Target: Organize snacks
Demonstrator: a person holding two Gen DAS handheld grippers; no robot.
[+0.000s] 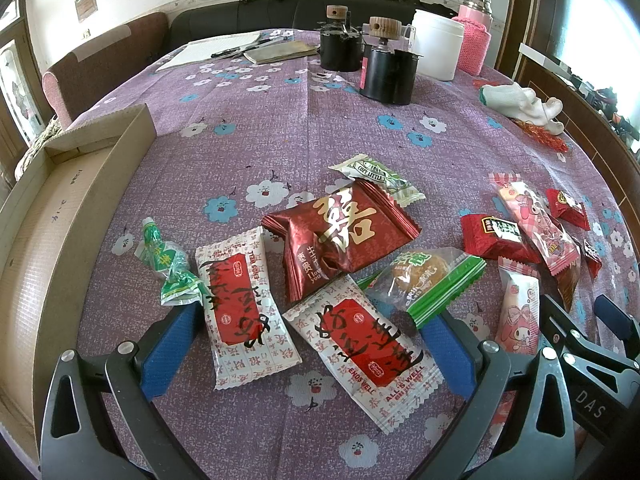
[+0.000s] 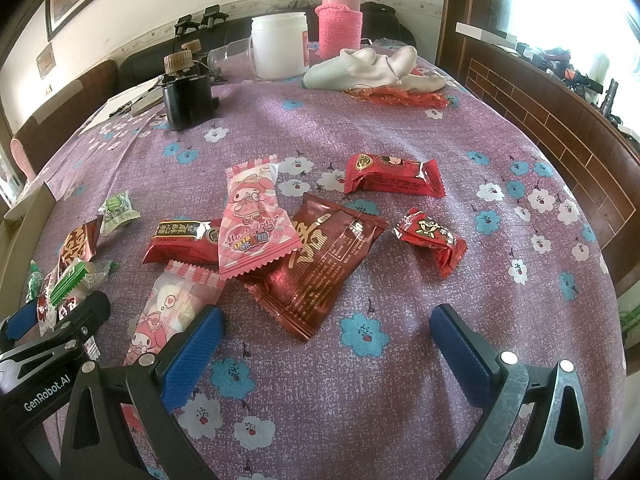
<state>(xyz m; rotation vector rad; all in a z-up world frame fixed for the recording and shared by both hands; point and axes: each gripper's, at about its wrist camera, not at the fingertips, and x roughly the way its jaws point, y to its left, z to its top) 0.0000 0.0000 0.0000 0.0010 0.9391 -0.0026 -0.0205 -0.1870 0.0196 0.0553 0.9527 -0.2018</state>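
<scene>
Snack packets scattered over the purple floral tabletop (image 1: 280,128)

A dark red packet (image 1: 340,236) lies mid-pile beside two white-and-red packets (image 1: 240,312); cardboard box (image 1: 60,216) at left. Left tongs (image 1: 308,348) and right tongs (image 2: 326,344) both spread wide, holding nothing.

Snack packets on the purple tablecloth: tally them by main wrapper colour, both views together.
Bright red small packets: 3
Dark red foil packets with gold character: 2
Pink cartoon packets: 2
White packets with red panel: 2
Green-marked wrappers: 3
Total: 12
</scene>
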